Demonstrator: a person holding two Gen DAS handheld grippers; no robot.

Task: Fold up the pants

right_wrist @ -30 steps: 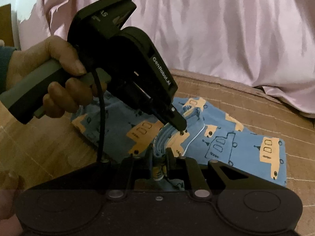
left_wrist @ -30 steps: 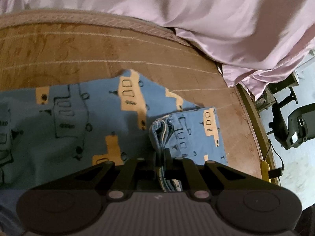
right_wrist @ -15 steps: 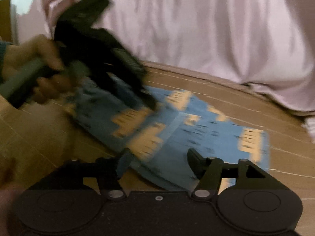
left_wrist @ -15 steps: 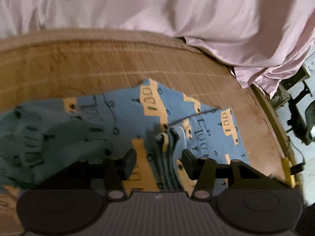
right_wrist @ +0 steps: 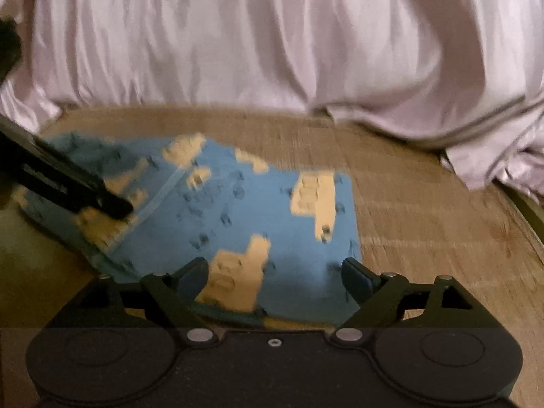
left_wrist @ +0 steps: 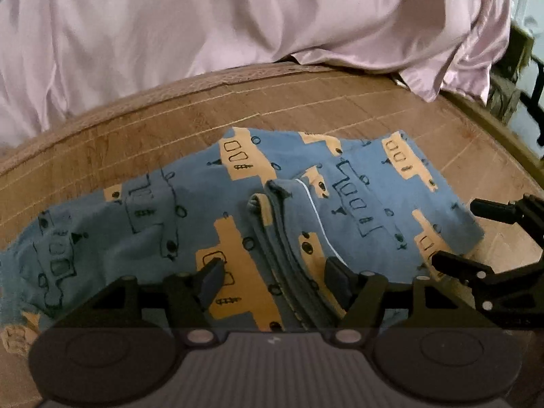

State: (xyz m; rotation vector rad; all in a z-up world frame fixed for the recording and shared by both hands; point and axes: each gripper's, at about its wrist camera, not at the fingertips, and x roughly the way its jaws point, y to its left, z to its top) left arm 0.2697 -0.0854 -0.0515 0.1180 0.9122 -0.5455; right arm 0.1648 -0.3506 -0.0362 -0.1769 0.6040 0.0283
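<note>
The blue pants (left_wrist: 238, 224) with yellow truck prints lie spread on the brown woven mat (left_wrist: 142, 136), filling the middle of the left wrist frame, with one part folded over so that stacked edges form a ridge running toward the lower centre. The left tongs (left_wrist: 273, 278) stand apart, one finger on each side of that ridge, gripping nothing. At the right edge of this frame the right tongs (left_wrist: 472, 238) show, also apart, beside the pants' right edge. In the blurred right wrist frame those tongs (right_wrist: 275, 275) gape above the near edge of the pants (right_wrist: 272, 210). Pink satin fabric (left_wrist: 238, 23) fills the upper frame.
</note>
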